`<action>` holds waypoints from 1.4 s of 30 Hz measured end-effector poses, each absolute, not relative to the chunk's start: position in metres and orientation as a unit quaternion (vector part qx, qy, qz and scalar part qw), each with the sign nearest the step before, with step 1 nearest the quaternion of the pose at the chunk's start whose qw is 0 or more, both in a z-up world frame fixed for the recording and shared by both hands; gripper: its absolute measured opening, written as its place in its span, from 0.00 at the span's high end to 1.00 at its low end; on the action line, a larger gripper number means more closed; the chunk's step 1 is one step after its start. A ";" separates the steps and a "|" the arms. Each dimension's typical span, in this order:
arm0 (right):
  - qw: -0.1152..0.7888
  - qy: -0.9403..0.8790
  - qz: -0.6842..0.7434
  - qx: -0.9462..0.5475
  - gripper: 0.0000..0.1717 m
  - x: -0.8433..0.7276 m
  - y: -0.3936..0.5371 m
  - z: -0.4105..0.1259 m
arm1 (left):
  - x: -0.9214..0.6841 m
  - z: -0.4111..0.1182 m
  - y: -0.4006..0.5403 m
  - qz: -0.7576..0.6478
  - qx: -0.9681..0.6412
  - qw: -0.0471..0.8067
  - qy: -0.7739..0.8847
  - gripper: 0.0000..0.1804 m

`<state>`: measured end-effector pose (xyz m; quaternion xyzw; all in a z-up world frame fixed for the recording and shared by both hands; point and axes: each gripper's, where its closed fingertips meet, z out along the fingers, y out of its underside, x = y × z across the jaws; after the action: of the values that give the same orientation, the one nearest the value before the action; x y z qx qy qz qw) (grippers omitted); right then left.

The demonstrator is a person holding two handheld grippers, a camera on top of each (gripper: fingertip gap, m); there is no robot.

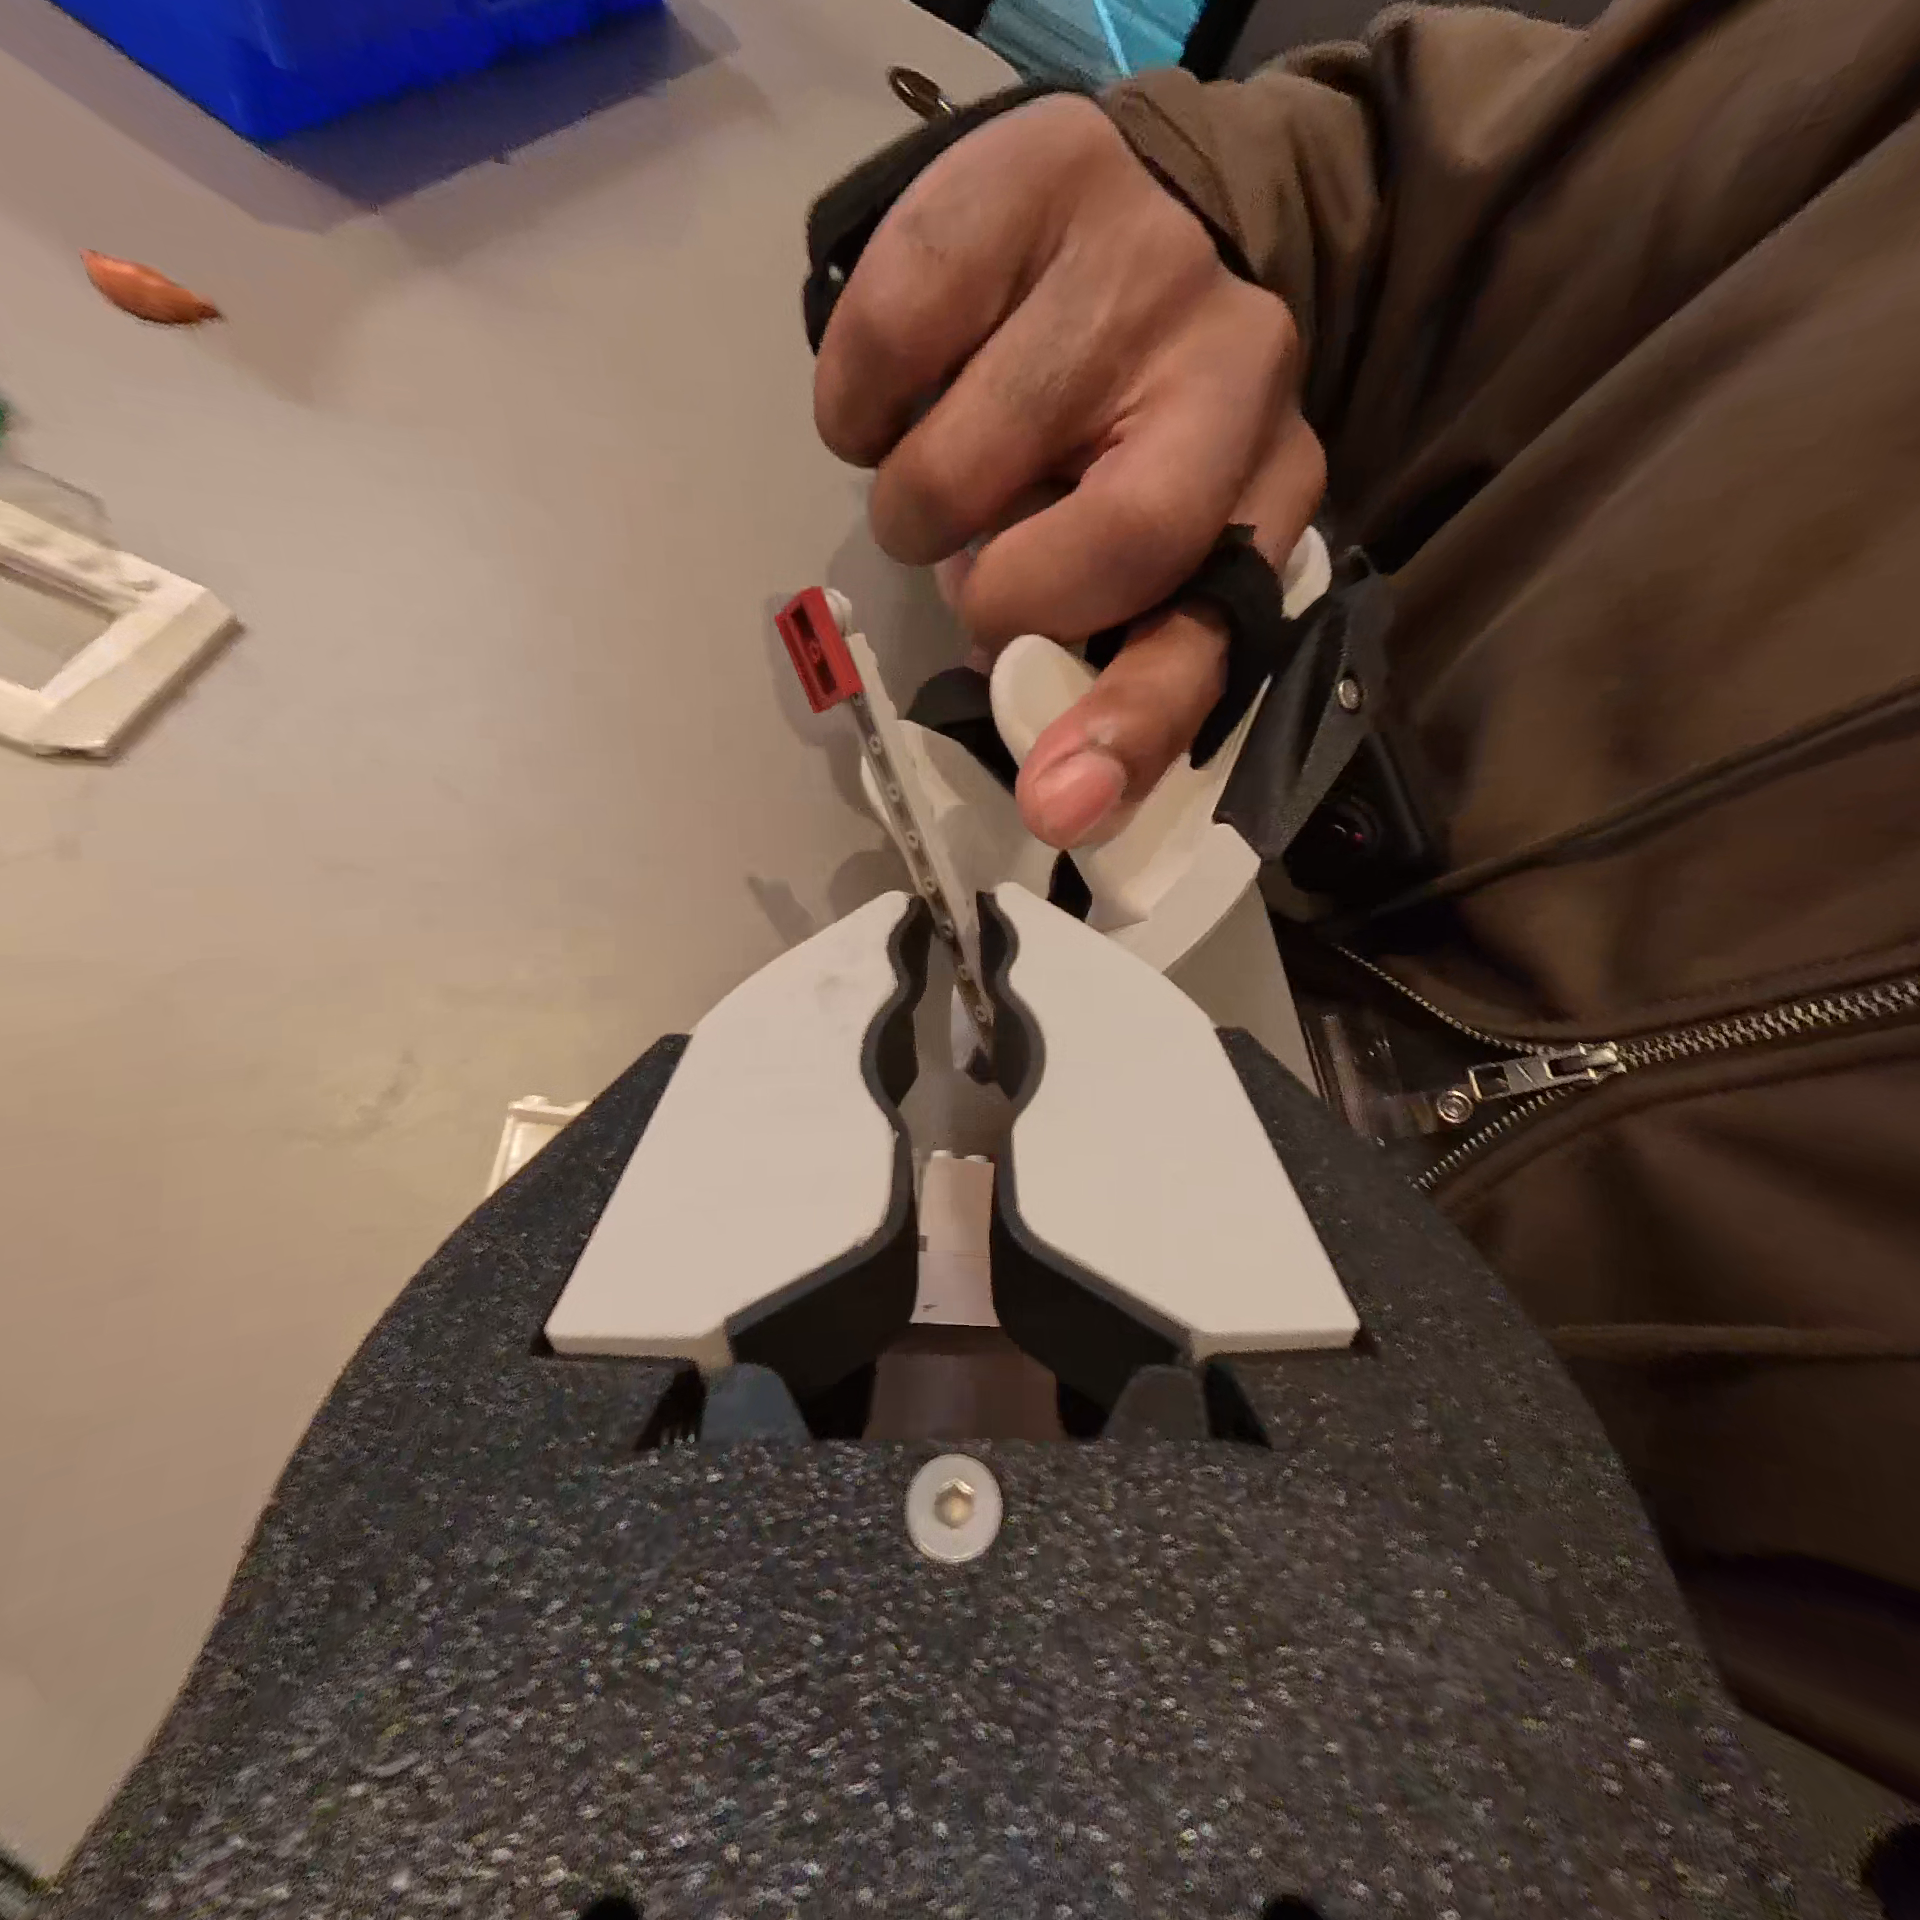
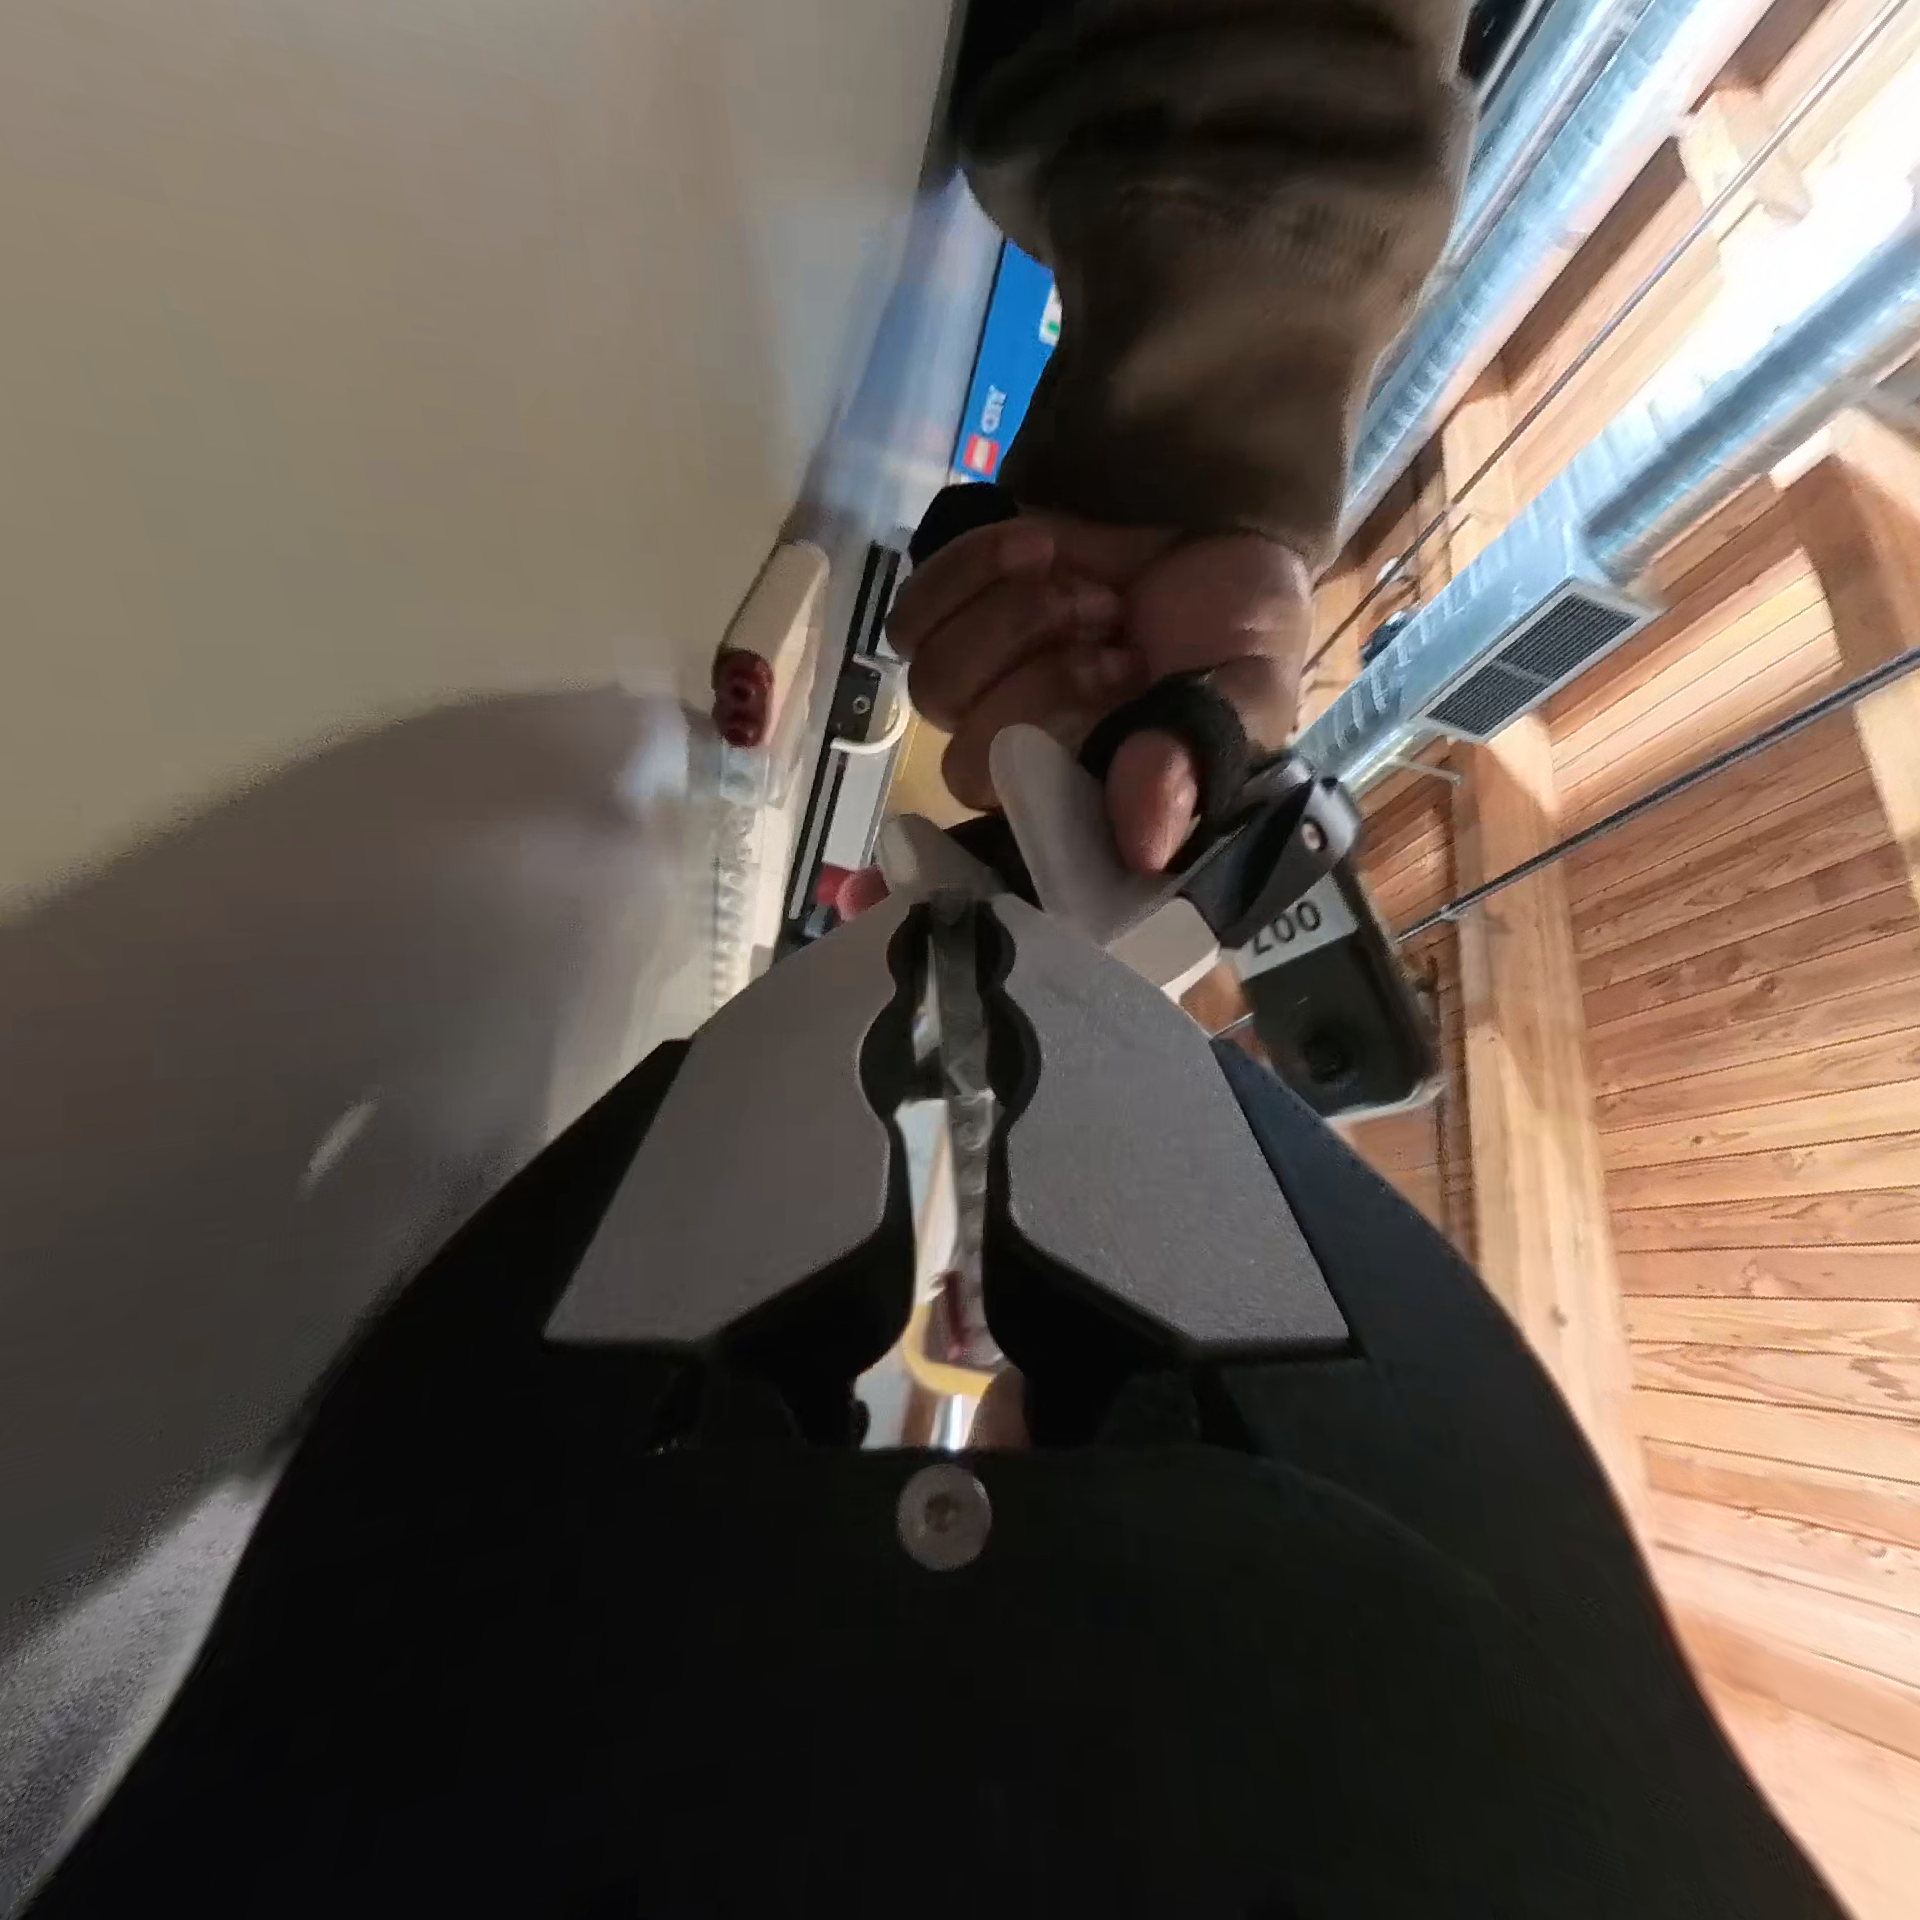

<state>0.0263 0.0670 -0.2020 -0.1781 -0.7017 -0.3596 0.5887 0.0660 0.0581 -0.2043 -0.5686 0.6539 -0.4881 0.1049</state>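
On the far left of the grey table (image 1: 416, 623) lie a white frame (image 1: 94, 644) and a blue bin (image 1: 343, 52), well apart from the work. The left gripper (image 1: 951, 935) has its fingers nearly closed on a thin white studded strip (image 1: 914, 821) with a red brick (image 1: 821, 649) on its far end. To the right, the right gripper (image 2: 951, 935) pinches the same strip, apparently so both ends stay steady in the air.

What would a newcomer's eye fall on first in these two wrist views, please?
Probably the long thin white plate with a small red brick at its far end, held at once by the left gripper and the right gripper, high in mid-frame. Next, the hand in a brown sleeve gripping the far gripper's handle, and the blue bin top left.
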 end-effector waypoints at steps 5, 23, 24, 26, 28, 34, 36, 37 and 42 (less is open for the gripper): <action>0.593 -0.675 -0.353 -0.261 0.95 0.046 0.079 -0.194 | 0.061 -0.199 0.090 -0.426 -0.590 0.207 0.654 0.97; 0.614 -0.579 -0.266 -0.465 0.84 0.084 0.092 -0.177 | 0.053 -0.201 0.134 0.133 -0.405 0.503 0.752 0.97; 0.608 -0.583 -0.261 -0.472 0.83 0.083 0.093 -0.180 | 0.053 -0.202 0.133 0.146 -0.395 0.502 0.755 0.98; 0.601 -0.588 -0.260 -0.475 0.82 0.081 0.095 -0.182 | 0.052 -0.205 0.131 0.164 -0.375 0.500 0.763 0.98; 0.590 -0.598 -0.259 -0.476 0.82 0.079 0.095 -0.186 | 0.052 -0.207 0.127 0.171 -0.360 0.498 0.770 0.98; 0.557 -0.628 -0.238 -0.489 0.95 0.074 0.095 -0.200 | 0.052 -0.207 0.122 0.201 -0.310 0.498 0.785 0.98; 0.555 -0.626 -0.216 -0.503 0.95 0.073 0.094 -0.200 | 0.052 -0.204 0.122 0.212 -0.289 0.501 0.787 0.98; 0.554 -0.625 -0.207 -0.509 0.95 0.072 0.094 -0.200 | 0.052 -0.203 0.122 0.215 -0.280 0.503 0.789 0.98; 0.552 -0.618 -0.159 -0.537 0.95 0.068 0.093 -0.199 | 0.051 -0.197 0.125 0.241 -0.233 0.512 0.791 0.97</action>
<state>0.0684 0.0934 -0.1988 -0.5367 -0.6177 -0.1591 0.5523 0.0515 0.1248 -0.1965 -0.2328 0.7910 0.2415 0.5116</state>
